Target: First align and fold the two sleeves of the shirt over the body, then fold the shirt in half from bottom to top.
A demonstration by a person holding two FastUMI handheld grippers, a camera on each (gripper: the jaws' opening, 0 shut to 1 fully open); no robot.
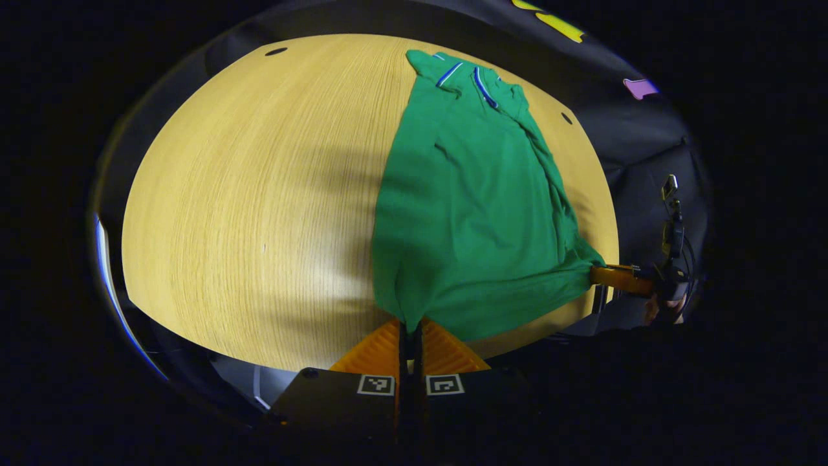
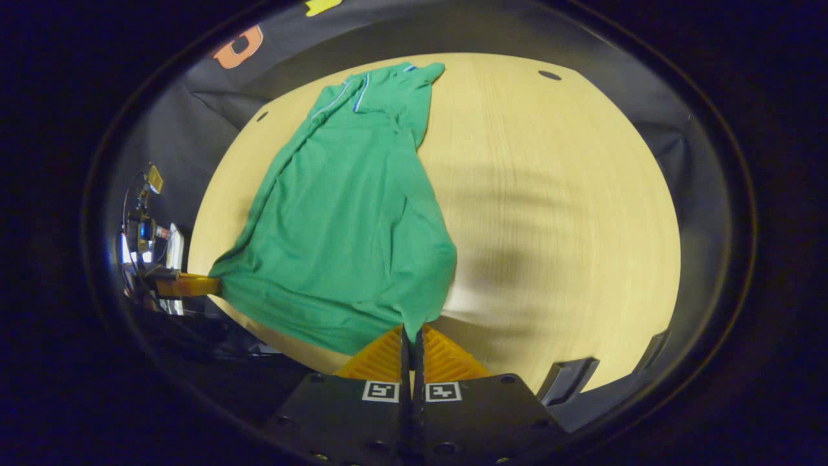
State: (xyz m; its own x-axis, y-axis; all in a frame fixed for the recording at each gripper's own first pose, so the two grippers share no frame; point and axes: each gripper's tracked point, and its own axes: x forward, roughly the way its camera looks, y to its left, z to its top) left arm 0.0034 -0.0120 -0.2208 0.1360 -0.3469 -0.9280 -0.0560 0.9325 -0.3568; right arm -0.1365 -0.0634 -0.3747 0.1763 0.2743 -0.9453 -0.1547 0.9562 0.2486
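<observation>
left gripper view, left to right: bare wooden table (image 1: 246,213) across the left and middle of the frame, then a green polo shirt (image 1: 472,220) right of centre, long axis running from the bottom centre up to the blue-striped collar (image 1: 482,84) at the upper right. left gripper (image 1: 411,330) at bottom centre, jaws closed to a thin slit and pinching one hem corner. right gripper (image 1: 598,273) at the right edge, clamped on the other hem corner, cloth drawn taut between the two.

right gripper view, left to right: left gripper (image 2: 210,285) at the left edge with the hem corner (image 2: 226,278) in its closed jaws, shirt (image 2: 343,233) left of centre, open table (image 2: 556,213) to the right. right gripper (image 2: 411,336) at bottom centre, jaws nearly together on the hem.

sleeves look already laid over the body, though hard to confirm. hem lifted at both near corners, collar directly ahead of both pairs of jaws along the long axis. probable next move: carrying both corners forward together to the collar, neither hand nearer than the other.
</observation>
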